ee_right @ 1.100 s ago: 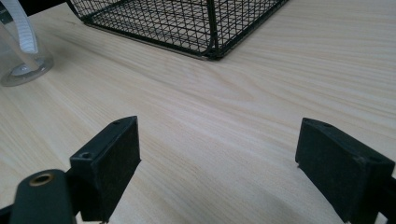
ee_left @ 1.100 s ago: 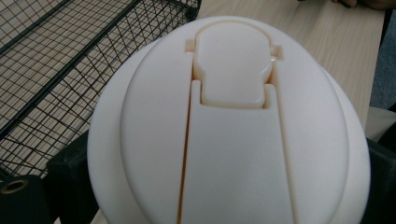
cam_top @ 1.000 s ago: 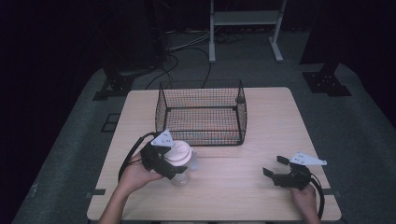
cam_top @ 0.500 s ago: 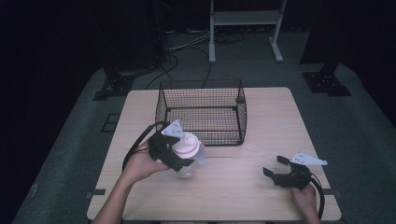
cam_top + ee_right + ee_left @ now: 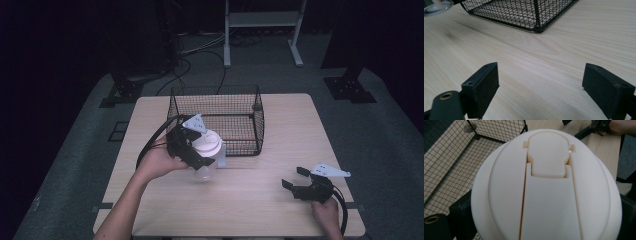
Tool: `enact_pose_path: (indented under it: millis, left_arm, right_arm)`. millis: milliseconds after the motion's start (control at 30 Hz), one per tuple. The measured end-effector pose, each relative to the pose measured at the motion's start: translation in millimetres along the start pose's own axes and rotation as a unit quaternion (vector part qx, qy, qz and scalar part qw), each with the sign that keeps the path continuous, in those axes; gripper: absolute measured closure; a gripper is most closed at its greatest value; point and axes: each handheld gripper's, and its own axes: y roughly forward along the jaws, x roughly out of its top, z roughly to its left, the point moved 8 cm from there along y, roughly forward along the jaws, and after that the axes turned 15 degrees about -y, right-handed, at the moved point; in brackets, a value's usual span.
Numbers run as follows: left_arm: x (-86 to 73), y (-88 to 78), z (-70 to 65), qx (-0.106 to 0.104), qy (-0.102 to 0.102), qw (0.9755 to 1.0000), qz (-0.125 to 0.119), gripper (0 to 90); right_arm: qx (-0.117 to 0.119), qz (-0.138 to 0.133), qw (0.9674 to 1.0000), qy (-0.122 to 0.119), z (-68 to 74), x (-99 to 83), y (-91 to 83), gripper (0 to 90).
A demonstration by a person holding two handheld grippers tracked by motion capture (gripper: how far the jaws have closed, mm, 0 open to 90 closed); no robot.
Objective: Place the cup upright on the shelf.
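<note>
Since a second ago the left tongs (image 5: 202, 152) have carried the lidded cup (image 5: 207, 150) up off the bench (image 5: 250, 200) toward the wire basket (image 5: 220, 117), clamped around it; the right tongs (image 5: 295, 178) stayed resting, spread wide.

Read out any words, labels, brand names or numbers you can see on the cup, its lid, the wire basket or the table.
None: no readable text anywhere.
White flip-top lid: plain moulded plastic, no lettering.
Clear cup, held in the left gripper: no label visible.
Black wire basket: no tag or sign.
Wooden table: bare wood grain.
Right gripper: no markings legible.
</note>
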Motion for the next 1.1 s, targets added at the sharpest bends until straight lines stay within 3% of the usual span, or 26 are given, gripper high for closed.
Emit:
enact_pose_path:
  millis: [133, 167, 300, 567, 1100]
  left_arm:
    - [11.6, -3.8, -0.1, -0.004, 0.003, 1.0, -0.006, 5.1]
    - [21.6, -6.9, -0.3, -0.008, 0.005, 0.9999, -0.01, 5.1]
    - [37.3, -10.5, -0.6, -0.011, 0.01, 0.9998, -0.012, 5.1]
    - [62.9, -7.9, 0.9, -0.006, 0.02, 0.9998, 0.001, 5.1]
    - [104.7, -3.7, 29.5, -0.005, -0.009, 0.9999, 0.004, 5.1]
  right_arm:
    - [-0.001, -0.002, 1.0, -0.002, -0.6, 0.2, 0.2, 12.9]
    - [-0.001, -0.001, 1.0, -0.002, -0.7, 0.1, 0.0, 12.9]
    - [-0.001, -0.002, 1.0, 0.002, -0.6, 0.2, -0.1, 12.9]
    - [0.0, -0.003, 1.0, 0.002, -0.7, 0.4, -0.1, 12.9]
    - [0.0, -0.007, 1.0, 0.004, -2.1, 0.9, -0.2, 12.9]
